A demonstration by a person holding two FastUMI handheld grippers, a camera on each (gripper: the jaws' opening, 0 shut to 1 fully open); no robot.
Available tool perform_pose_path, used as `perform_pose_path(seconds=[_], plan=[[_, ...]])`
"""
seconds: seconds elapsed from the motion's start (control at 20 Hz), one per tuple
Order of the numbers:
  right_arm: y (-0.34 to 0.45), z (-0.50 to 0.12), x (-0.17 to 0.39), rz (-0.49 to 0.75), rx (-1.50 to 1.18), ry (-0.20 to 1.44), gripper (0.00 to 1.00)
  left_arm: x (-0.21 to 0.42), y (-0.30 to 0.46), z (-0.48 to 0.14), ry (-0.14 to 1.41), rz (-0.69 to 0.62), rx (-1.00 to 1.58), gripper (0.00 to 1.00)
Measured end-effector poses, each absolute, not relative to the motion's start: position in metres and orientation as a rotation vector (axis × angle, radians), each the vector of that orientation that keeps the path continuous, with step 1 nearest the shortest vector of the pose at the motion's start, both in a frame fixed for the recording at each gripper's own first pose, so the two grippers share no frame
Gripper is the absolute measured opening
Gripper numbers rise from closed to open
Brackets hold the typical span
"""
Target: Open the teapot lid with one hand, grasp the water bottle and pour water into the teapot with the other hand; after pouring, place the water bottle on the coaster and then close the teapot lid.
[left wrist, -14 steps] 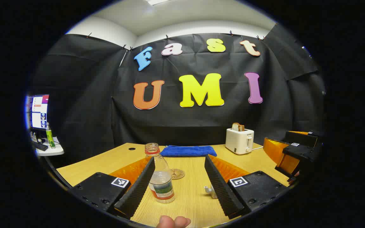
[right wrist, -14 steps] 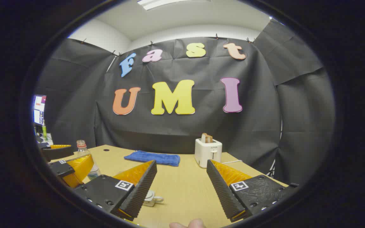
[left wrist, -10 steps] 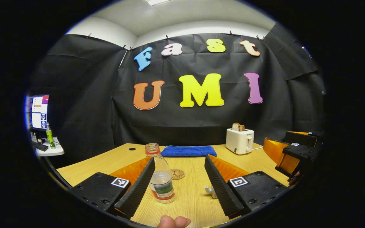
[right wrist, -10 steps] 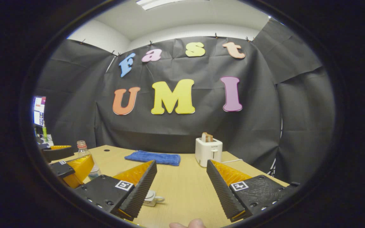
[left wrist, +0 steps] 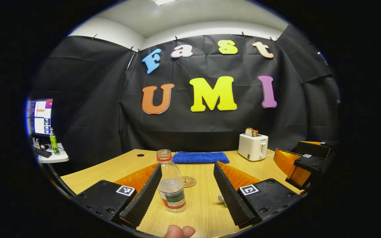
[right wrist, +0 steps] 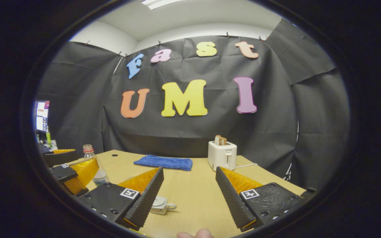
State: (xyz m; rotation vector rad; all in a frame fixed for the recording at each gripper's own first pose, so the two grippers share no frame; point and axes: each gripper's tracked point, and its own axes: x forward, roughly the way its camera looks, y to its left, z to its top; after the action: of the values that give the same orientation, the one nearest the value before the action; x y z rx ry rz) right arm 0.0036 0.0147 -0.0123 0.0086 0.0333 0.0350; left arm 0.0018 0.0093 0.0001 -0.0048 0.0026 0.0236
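No text can be read with certainty. The toaster (left wrist: 253, 147) carries a small dark brand word on its front — too small to read. The water bottle (left wrist: 171, 188) has a label — also not readable.

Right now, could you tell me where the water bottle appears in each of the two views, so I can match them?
Left gripper view: the water bottle stands low and centre, between that claw's fingers, close to its left finger.
Right gripper view: it stands far left, partly behind the other claw.
Shared landmark: the blue towel at the table's back.
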Motion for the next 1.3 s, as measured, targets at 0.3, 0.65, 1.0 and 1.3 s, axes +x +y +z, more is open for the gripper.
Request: perform_pose_path(seconds=[0.3, 0.65, 1.0, 1.3], plan=[[0.031, -0.033, 0.008, 0.081, 0.005, 0.071, 0.95, 0.001, 0.014, 0.0, 0.002, 0.035, -0.002, 0.99], [0.061, -0.072, 0.028, 0.154, 0.006, 0.136, 0.97, 0.002, 0.026, 0.001, 0.01, 0.06, 0.01, 0.99], [0.086, -0.122, 0.058, 0.216, -0.039, 0.255, 0.96, 0.001, 0.035, 0.007, 0.001, 0.073, 0.022, 0.98], [0.094, -0.134, 0.068, 0.227, -0.068, 0.275, 0.9, 0.004, 0.044, 0.002, 0.025, 0.078, -0.002, 0.99]])
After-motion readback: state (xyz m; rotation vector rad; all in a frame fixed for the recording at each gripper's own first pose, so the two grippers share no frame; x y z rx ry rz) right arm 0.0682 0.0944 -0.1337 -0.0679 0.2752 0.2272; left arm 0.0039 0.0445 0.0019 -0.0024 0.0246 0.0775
